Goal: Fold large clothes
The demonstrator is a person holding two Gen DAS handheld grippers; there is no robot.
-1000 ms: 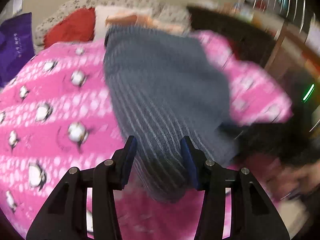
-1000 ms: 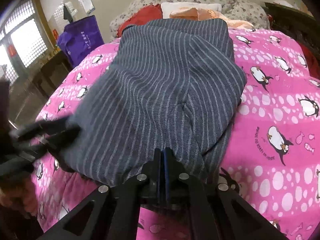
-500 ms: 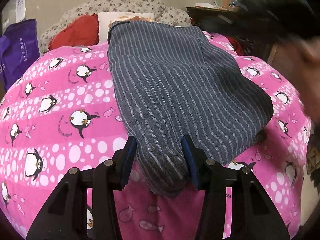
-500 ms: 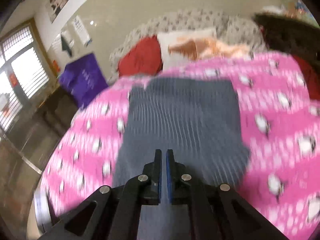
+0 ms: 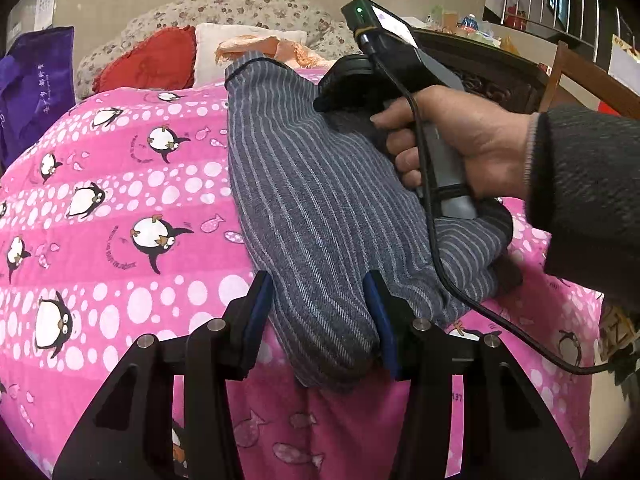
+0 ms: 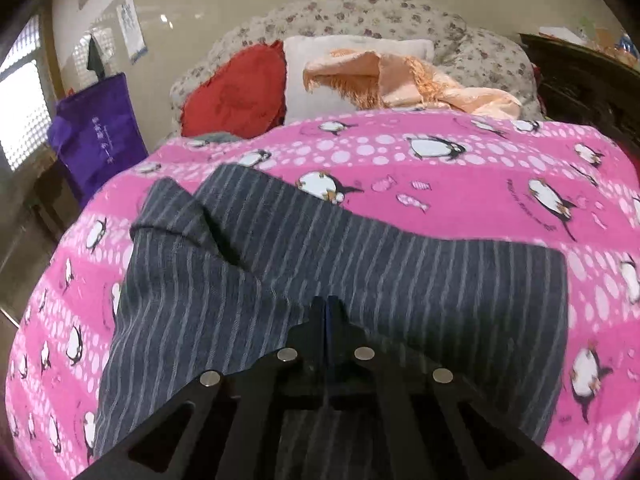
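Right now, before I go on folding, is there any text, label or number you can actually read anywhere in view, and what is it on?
None can be read.
Purple bag: pale lettering, too blurred.
Wall poster: print too small.
Pink penguin blanket: small curved script by the penguins, illegible.
Device screen on the right gripper's handle: washed out.
Striped garment: no label showing.

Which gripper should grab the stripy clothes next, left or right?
Probably left. The left gripper has its jaws open around the near end of the striped garment, ready to close. The right gripper is shut above the cloth, apparently gripping nothing.
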